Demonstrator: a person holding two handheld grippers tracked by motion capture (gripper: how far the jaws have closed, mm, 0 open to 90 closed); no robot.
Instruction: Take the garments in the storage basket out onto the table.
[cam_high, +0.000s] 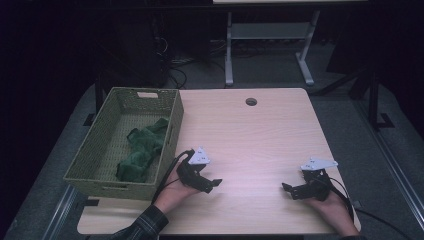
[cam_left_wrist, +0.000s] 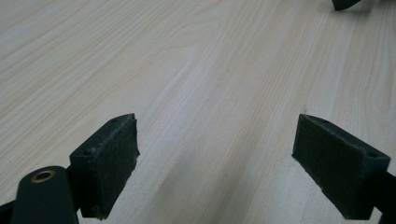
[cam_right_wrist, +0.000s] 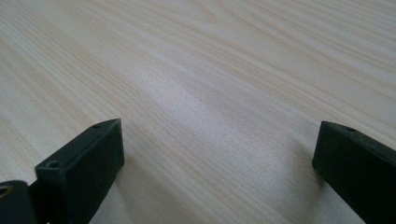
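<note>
My left gripper (cam_high: 214, 184) rests low on the light wooden table (cam_high: 250, 140), just right of the woven basket (cam_high: 102, 172), jaws pointing right. It is open (cam_left_wrist: 217, 154) with only bare wood between its pads. My right gripper (cam_high: 287, 189) lies near the table's front right, jaws pointing left toward the other one. It too is open (cam_right_wrist: 219, 163), nothing held. A crumpled green cloth (cam_high: 142, 150) lies inside the basket. The tip of the right gripper (cam_left_wrist: 344, 3) shows at the top edge of the left gripper view.
The olive woven basket sits on the table's left side, overhanging its left edge. A round cable hole (cam_high: 251, 102) lies at the back of the table. Behind the table stands a white desk frame (cam_high: 270, 45) on the grey floor.
</note>
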